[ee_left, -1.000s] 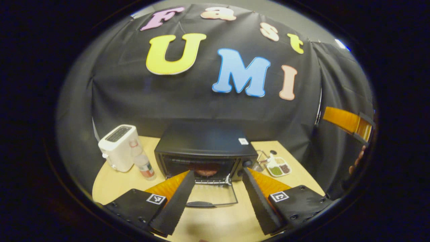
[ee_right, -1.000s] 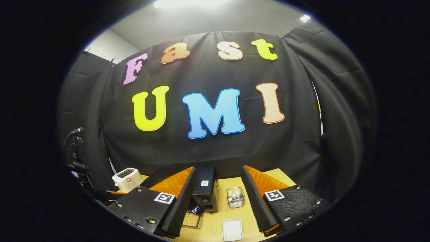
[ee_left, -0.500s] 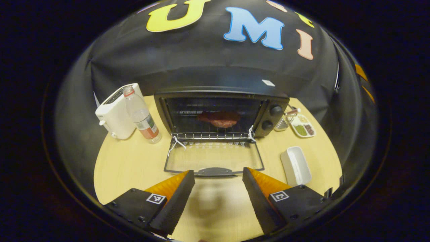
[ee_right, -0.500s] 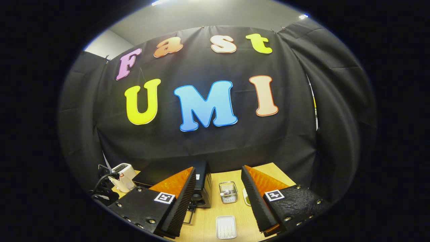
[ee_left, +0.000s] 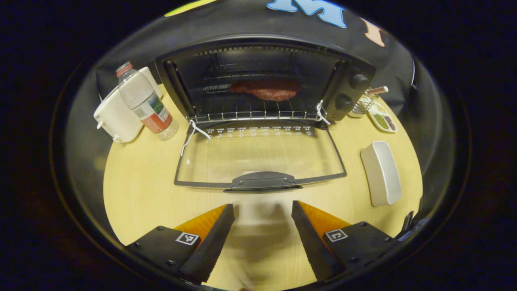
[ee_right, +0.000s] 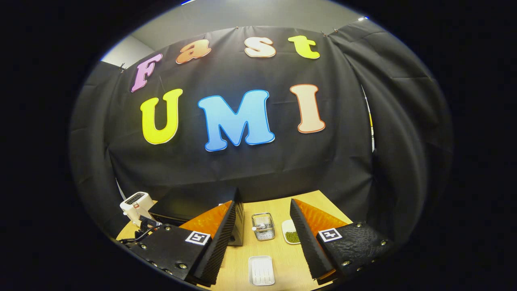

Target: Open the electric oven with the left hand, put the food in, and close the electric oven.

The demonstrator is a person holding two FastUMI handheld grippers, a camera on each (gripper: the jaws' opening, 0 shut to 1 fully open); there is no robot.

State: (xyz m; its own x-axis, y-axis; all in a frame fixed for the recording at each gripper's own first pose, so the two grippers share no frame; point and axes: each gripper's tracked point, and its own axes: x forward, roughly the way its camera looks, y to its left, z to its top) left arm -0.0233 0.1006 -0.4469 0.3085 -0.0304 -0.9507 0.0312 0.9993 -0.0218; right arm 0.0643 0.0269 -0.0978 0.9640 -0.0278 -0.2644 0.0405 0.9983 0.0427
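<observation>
Table [ee_left: 141, 194]: oven [ee_left: 266, 68] door [ee_left: 260, 155] down, food [ee_left: 266, 89] on rack, left claw [ee_left: 262, 210] apart.

No legible words or numbers are showing.

- Oven door [ee_left: 258, 161]: a row of small white print [ee_left: 258, 131] is running along the hinge edge of the glass, too small to read.
- Bottle [ee_left: 143, 101]: it is wearing a red and green label [ee_left: 156, 116], text too small to make out.
- Left gripper [ee_left: 262, 205]: a square black-and-white coded marker is sitting on each finger mount [ee_left: 188, 238], a pattern rather than text.
- Right gripper [ee_right: 263, 201]: it is carrying the same kind of square marker on each side [ee_right: 197, 237], with no characters on them.
</observation>
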